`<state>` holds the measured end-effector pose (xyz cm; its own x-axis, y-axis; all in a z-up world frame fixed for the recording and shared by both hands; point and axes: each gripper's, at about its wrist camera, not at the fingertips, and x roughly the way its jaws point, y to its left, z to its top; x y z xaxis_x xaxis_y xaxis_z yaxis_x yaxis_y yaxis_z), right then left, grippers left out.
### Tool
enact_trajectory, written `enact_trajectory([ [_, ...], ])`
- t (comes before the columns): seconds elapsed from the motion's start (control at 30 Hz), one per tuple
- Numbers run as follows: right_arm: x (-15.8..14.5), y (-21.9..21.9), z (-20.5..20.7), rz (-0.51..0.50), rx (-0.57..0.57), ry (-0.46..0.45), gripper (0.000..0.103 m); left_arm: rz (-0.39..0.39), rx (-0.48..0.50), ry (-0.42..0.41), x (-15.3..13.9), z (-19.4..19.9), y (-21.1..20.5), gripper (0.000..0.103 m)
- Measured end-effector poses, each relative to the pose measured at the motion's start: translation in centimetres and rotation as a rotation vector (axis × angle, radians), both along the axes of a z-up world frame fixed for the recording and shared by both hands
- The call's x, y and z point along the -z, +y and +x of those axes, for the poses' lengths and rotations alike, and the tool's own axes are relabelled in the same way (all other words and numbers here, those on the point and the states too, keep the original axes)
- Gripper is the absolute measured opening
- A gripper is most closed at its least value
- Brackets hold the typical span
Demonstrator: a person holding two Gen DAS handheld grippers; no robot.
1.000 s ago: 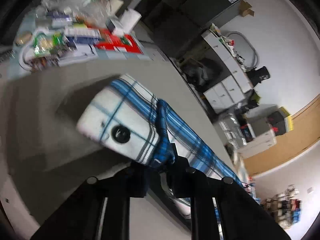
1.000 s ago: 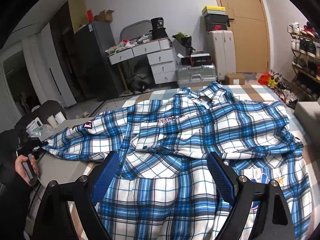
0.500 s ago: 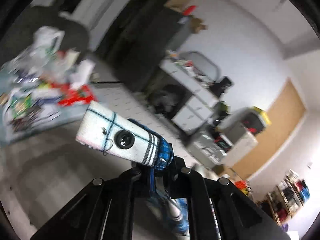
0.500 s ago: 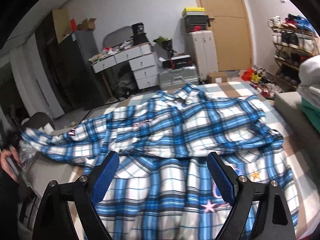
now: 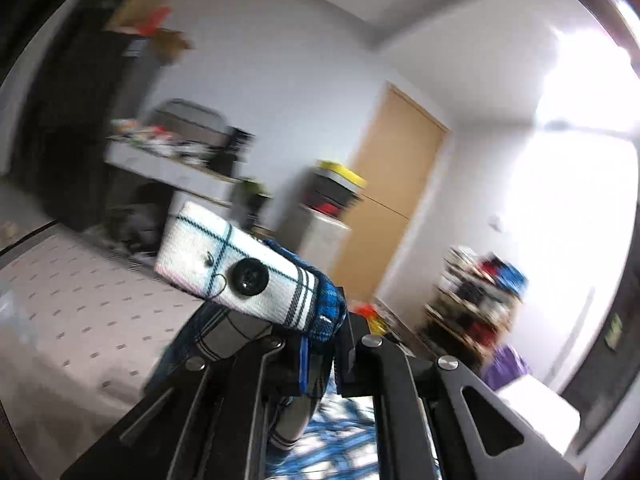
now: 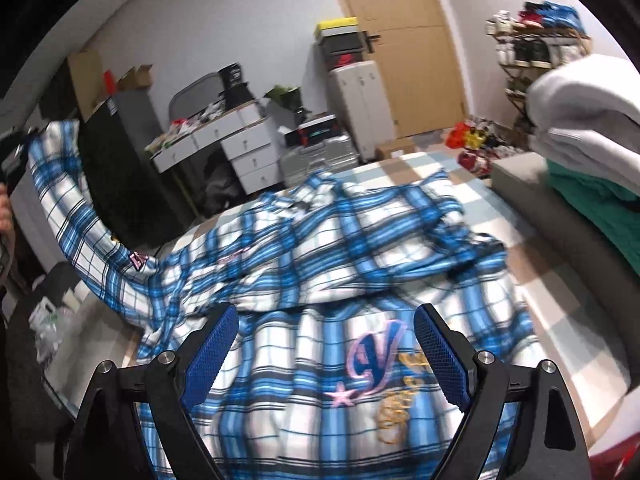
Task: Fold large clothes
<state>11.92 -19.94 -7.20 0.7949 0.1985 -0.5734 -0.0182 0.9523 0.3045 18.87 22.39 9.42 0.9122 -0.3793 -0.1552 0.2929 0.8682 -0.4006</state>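
A large blue-and-white plaid shirt (image 6: 320, 264) lies spread on the bed, with a pink "V" and star patch near me. My left gripper (image 5: 320, 344) is shut on the sleeve cuff (image 5: 236, 272), whose black button faces the camera, and it holds the cuff up in the air. In the right wrist view that sleeve (image 6: 76, 216) rises steeply toward the upper left, where a hand shows at the picture's edge. My right gripper (image 6: 324, 356) hovers open above the shirt's lower body with nothing between its blue pads (image 6: 212, 352).
A grey bench (image 6: 560, 216) beside the bed carries folded green and white clothes (image 6: 584, 100). Behind stand a white drawer desk (image 6: 224, 148), suitcases (image 6: 320, 152), a wooden door (image 6: 404, 40) and a shoe rack (image 6: 540, 44). A checked bedsheet (image 6: 560, 312) shows to the right of the shirt.
My left gripper has lifted the cuff high off the bed and swung toward the door. The sleeve now stands up from the shirt. My right gripper has shifted right over the shirt, still open.
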Motion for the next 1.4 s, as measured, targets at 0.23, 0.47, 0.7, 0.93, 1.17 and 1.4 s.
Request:
enact_trajectory([
  [0.23,0.5,-4.9,-1.4,0.027,0.100,0.014,0.090,0.141,0.270,0.162,4.8,6.0,-14.3,0.004],
  [0.47,1.6,-9.0,-2.3,0.039,0.183,0.038,0.090,0.364,0.334,0.445,16.3,9.6,-25.4,0.004],
  [0.7,2.5,-11.7,-2.5,0.044,0.233,0.062,0.090,0.551,0.264,0.505,21.8,9.0,-30.2,0.004],
  [0.93,2.8,-11.8,-2.6,0.043,0.237,0.061,0.090,0.571,0.357,0.553,22.3,9.1,-33.8,0.007],
  [1.17,3.6,-12.1,-1.9,0.029,0.230,0.109,0.090,0.487,0.547,0.623,20.9,7.8,-31.1,0.060],
  [1.4,3.1,-11.3,-0.3,0.015,0.195,0.111,0.090,0.362,0.556,0.488,16.1,3.5,-23.4,0.078],
])
